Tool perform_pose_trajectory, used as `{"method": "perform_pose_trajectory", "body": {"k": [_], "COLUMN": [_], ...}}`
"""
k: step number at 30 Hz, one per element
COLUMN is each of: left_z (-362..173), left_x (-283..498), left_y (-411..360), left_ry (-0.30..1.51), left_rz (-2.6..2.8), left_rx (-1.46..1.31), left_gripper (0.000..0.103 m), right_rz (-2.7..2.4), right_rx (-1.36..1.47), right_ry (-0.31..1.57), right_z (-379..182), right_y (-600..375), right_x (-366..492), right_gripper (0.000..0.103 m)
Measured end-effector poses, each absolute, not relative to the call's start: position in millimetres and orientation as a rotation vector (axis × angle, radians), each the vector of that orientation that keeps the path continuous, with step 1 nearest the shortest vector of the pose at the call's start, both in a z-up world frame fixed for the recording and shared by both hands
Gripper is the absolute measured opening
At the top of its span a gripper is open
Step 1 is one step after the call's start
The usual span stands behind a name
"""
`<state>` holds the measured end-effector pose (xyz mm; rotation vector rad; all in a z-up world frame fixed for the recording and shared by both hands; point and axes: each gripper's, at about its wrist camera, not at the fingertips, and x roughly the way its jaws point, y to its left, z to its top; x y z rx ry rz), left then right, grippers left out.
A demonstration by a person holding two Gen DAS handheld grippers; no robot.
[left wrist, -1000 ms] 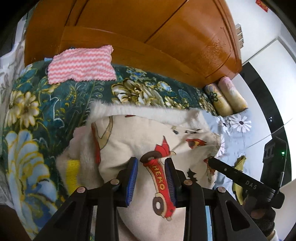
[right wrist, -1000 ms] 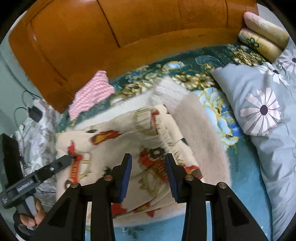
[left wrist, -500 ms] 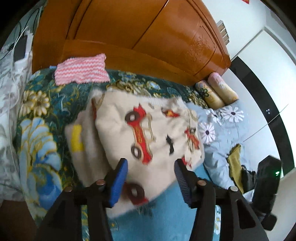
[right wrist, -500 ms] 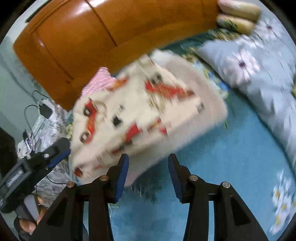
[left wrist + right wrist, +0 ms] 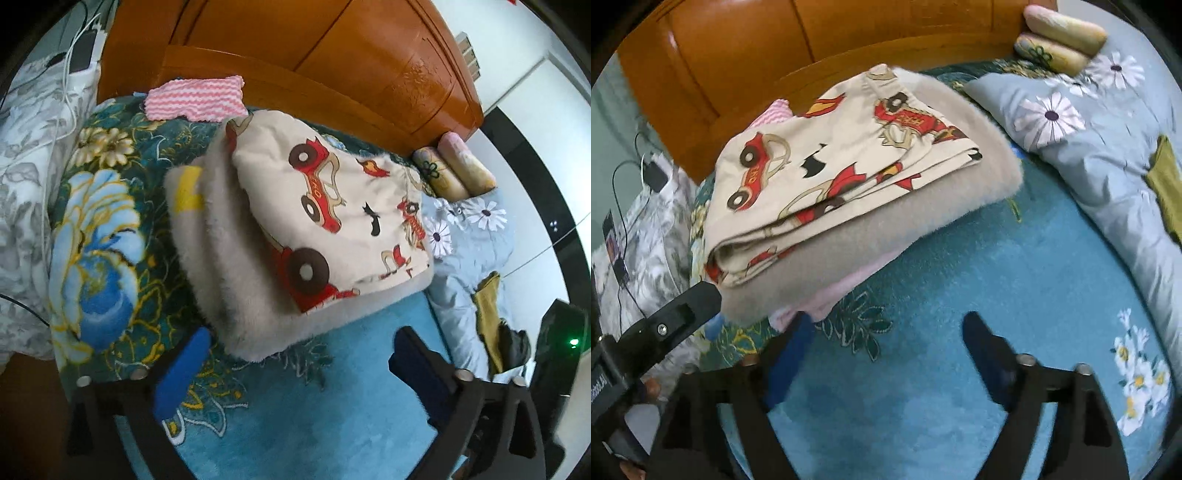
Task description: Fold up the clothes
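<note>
A folded cream garment with red car prints (image 5: 325, 206) lies on the bed, its fleecy lining (image 5: 229, 258) showing at the edges. It also shows in the right wrist view (image 5: 842, 162), stacked on a pink layer (image 5: 842, 291). My left gripper (image 5: 295, 354) is open and empty, just in front of the garment's near edge. My right gripper (image 5: 886, 336) is open and empty, a little short of the garment. The left gripper's body (image 5: 661, 328) shows at the left of the right wrist view.
A pink zigzag cloth (image 5: 195, 99) lies by the wooden headboard (image 5: 332, 62). A grey flowered quilt (image 5: 1108, 147) and two rolled pillows (image 5: 1056, 40) lie to the right. The bed cover (image 5: 960, 369) is blue and floral. Cables and a charger (image 5: 653, 177) lie at the left.
Both grippers let go of the garment, opened wide and pulled back toward me. The garment dropped flat onto the bed, folded.
</note>
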<state>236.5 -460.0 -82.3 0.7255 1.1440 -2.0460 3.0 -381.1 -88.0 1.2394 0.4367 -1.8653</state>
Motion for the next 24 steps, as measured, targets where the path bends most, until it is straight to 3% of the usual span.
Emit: {"method": "perform_pose_trajectory", "body": {"k": [11,14,24], "left_z": [-75,-74,-61], "left_x": [234,231,230], "left_y": [-450,-445,-422], "left_ry": [1.030,0.970,0.801], "left_rz": [-1.980,-1.961,-1.964], "left_rx": [0.752,0.770,0.681], "left_gripper": [0.103,0.103,0.103], "right_rz": [-1.921,-1.931,-1.923], "right_rx": [1.178,1.161,1.151], "right_ry": [0.457,0.476,0.491], "right_z": [-80,-79,-77], "right_y": [-370,-369,-359], "right_x": [7,10,16], "right_gripper": [0.091,0.103,0.103]}}
